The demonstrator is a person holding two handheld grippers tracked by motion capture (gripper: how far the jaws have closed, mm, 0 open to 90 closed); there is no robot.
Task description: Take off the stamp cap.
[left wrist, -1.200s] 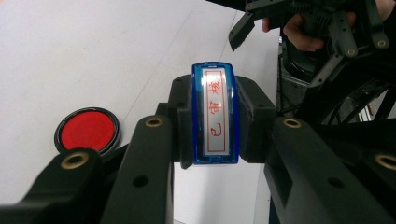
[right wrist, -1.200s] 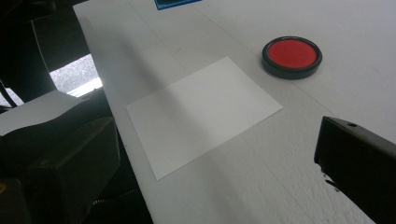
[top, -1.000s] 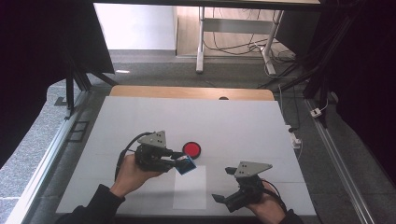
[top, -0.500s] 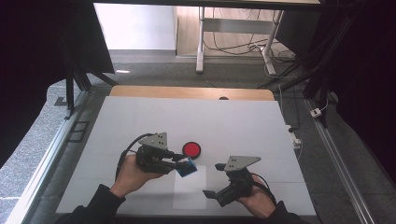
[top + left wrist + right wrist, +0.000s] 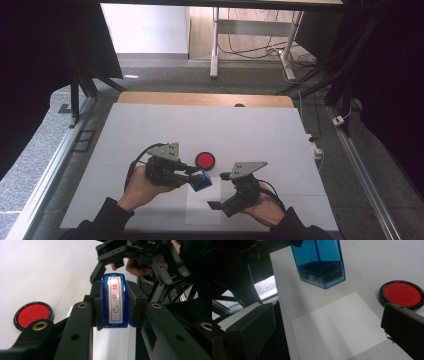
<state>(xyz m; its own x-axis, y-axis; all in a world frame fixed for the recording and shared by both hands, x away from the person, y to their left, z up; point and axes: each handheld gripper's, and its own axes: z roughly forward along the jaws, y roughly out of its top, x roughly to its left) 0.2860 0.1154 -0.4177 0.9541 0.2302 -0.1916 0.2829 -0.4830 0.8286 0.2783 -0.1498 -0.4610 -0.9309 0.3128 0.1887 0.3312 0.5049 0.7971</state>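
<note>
White tabletop (image 5: 150, 130), lower centre: my left gripper (image 5: 192, 176) clamps the blue plastic stamp (image 5: 201, 180) (over white paper sheet (image 5: 200, 210)); right gripper (image 5: 220, 192) gaping, empty. Tilted press risks smudging.

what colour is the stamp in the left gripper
Clear blue, with red characters on its white face; the stamp shows best in the left gripper view.

Two black handheld grippers (image 5: 200, 176) (image 5: 218, 191) — grey three-cornered plates on top, brass-ringed screws, trailing black cables — above dark sleeves (image 5: 102, 220).
</note>
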